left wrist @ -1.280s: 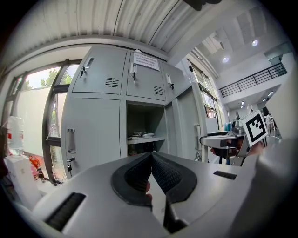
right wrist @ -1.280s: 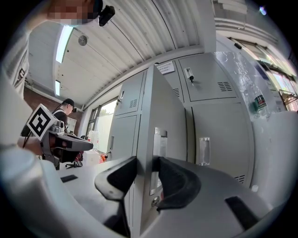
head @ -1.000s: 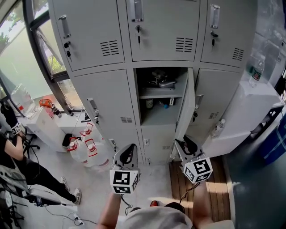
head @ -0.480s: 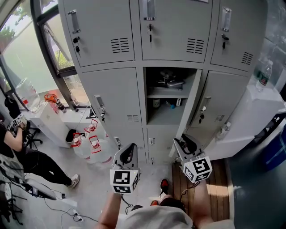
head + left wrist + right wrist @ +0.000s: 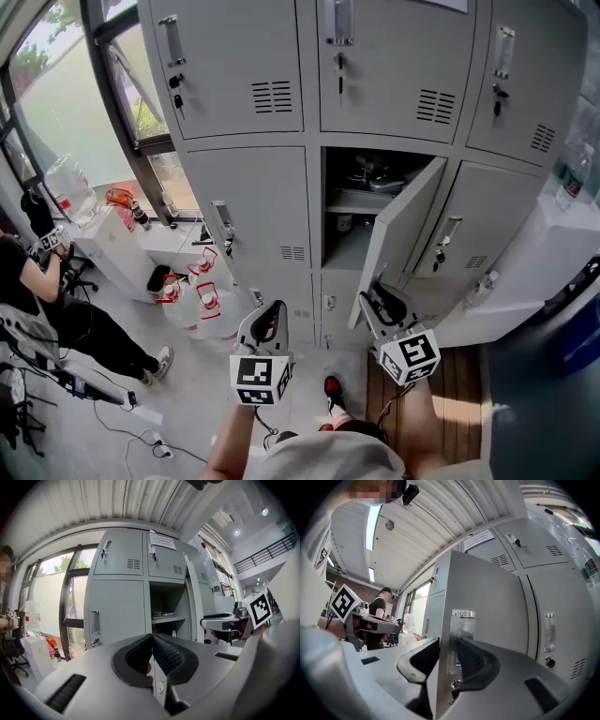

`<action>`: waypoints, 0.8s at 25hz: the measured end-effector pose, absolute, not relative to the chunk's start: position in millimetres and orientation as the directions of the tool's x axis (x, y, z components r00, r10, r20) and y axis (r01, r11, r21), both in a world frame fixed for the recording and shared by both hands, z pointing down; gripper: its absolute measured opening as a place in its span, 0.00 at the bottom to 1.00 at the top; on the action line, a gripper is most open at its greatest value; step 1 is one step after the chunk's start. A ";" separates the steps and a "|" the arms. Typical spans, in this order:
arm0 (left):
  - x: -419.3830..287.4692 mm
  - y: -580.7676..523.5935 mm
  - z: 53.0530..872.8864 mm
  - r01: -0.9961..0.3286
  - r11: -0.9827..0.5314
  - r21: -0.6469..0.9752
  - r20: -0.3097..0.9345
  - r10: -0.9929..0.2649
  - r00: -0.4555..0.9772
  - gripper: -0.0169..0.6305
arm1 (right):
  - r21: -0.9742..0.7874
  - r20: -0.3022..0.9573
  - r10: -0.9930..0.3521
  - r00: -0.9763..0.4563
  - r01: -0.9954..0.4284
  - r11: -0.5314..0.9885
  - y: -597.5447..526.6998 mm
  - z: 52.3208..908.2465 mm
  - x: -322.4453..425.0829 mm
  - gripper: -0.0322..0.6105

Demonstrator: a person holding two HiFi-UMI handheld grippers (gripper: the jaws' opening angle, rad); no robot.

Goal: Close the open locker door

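Since a second ago the locker door [image 5: 398,230] has swung from standing edge-on to me to roughly halfway shut, and it now angles across the right part of its compartment [image 5: 342,253] in the middle row of the bank. My right claw [image 5: 449,644] has just been closing and straddles the door's free edge low down, one pad behind it, the other on the front by the handle plate [image 5: 459,639]; both look pressed on the metal, so I judge it a pinch. My left claw [image 5: 151,639] is pressed together on nothing and hangs level, well apart from the door.

Thin sheet steel on hinges should feel light and stiff and swing freely, though the painted face may be slippery. The free edge beside the handle is the best hold, farthest from the hinge.

Inside the compartment a shelf [image 5: 356,200] carries something dark and metallic I cannot name, with a few small items below it. Neighbouring lockers [image 5: 248,206] are all shut. Water jugs [image 5: 202,300] with red caps stand on the floor [image 5: 187,375] to the left
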State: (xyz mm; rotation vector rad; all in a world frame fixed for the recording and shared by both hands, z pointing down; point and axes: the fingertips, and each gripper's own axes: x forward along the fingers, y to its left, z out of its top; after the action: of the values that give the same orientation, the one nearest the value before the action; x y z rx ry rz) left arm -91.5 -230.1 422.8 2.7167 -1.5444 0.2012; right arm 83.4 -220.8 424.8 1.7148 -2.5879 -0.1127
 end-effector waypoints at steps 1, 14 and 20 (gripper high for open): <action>-93.2 -232.0 422.6 -0.860 -0.508 -0.054 0.116 -0.858 0.500 0.06 | 0.078 -0.013 -0.918 -0.396 -0.916 0.394 -223.8 424.3 81.6 0.25; -104.7 -257.9 423.8 -0.892 -0.450 -0.050 0.107 -0.890 0.443 0.06 | 0.087 -0.021 -0.880 -0.475 -0.877 0.472 -258.6 424.9 60.0 0.24; -111.5 -273.5 425.0 -0.903 -0.426 -0.051 0.114 -0.901 0.418 0.06 | 0.080 -0.021 -0.870 -0.493 -0.868 0.490 -279.4 424.0 51.3 0.23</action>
State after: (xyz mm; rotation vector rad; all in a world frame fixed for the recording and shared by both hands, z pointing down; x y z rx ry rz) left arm -111.5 -273.5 425.0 2.6302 -1.6732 0.1930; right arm 51.3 -279.4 424.0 1.5703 -2.6923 -0.1252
